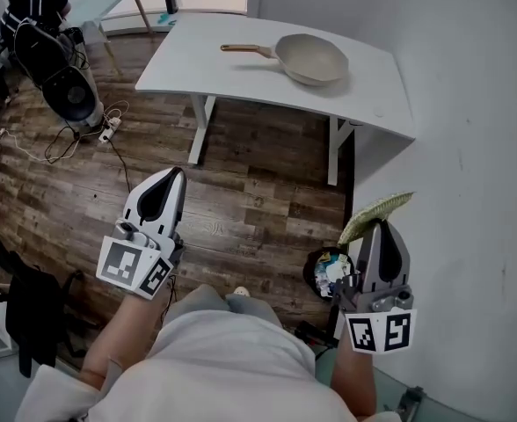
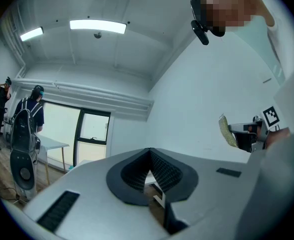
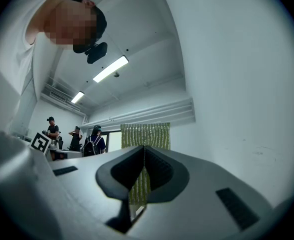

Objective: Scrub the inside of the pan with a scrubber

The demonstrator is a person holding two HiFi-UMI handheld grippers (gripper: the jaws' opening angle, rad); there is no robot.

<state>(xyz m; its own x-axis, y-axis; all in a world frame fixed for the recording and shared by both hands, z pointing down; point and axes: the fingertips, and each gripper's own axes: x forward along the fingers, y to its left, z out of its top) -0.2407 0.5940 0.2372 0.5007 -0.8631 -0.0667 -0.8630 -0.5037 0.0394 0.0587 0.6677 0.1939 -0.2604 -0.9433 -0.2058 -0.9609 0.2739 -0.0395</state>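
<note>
The pan, pale with a wooden handle, lies on the white table toward its right end, open side up, and its handle runs left toward the middle of the tabletop. Nothing else shows on that table. Both grippers are held over the wooden floor, well apart from the table's near edge and from each other. The left gripper has its jaws clenched together with nothing between them, which its own view confirms, the dark pads of the left gripper meeting at a point. The right gripper is at the right, close to the white wall, and its jaws grasp the scrubber, a yellow-green pad that sticks out past the tips and tilts up to the right. In the right gripper view the scrubber stands upright as a ribbed sheet pinched in the closed pads of the right gripper. A small bin with scraps in it stands on the floor just beside that gripper, and a dark round fan with cables stands on the floor off the table's left end
</note>
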